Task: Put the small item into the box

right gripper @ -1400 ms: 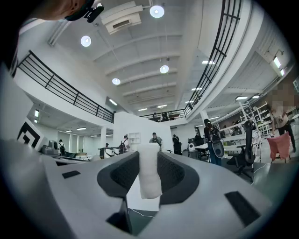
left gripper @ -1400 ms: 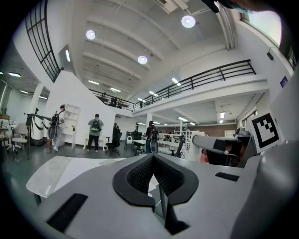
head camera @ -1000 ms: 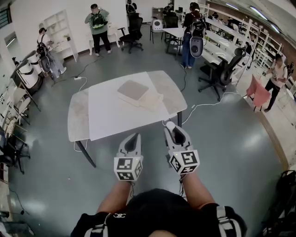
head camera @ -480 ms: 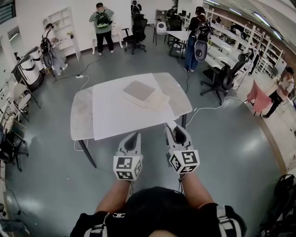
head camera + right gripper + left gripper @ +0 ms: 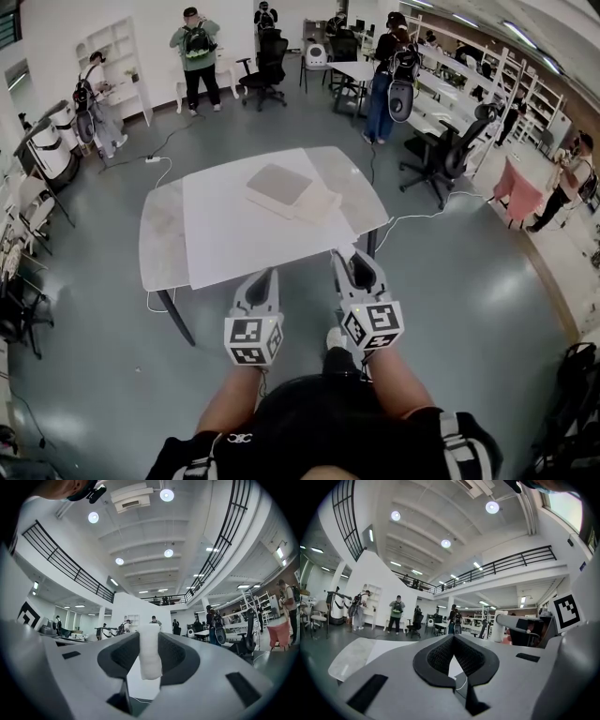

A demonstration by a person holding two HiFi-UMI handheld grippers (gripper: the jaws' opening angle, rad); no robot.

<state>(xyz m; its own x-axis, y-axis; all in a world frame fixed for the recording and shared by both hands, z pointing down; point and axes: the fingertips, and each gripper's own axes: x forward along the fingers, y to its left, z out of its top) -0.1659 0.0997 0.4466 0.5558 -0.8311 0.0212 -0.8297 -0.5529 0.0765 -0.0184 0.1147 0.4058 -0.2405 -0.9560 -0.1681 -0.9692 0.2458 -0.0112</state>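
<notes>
A small white roll-shaped item [image 5: 150, 652] stands upright between the pads of my right gripper [image 5: 150, 637], which is shut on it. In the head view this right gripper [image 5: 346, 256] hangs just short of the near edge of the table [image 5: 161, 236]. On the far right part of the table lies the flat box [image 5: 280, 184], grey on top, with a beige part [image 5: 321, 204] beside it. My left gripper [image 5: 265, 276] is level with the right one, short of the table's near edge. Its jaws [image 5: 452, 640] meet at the tips with nothing between them.
A white sheet [image 5: 246, 225] covers the table's middle. Several people [image 5: 193, 49] stand at the back of the hall among office chairs [image 5: 448, 148] and desks. Cables [image 5: 427, 211] run over the grey floor. Shelves line the right wall.
Both grippers have dropped slightly in the head view, and a shoe now shows below the right one. The right gripper's hold on the white item is unchanged.
</notes>
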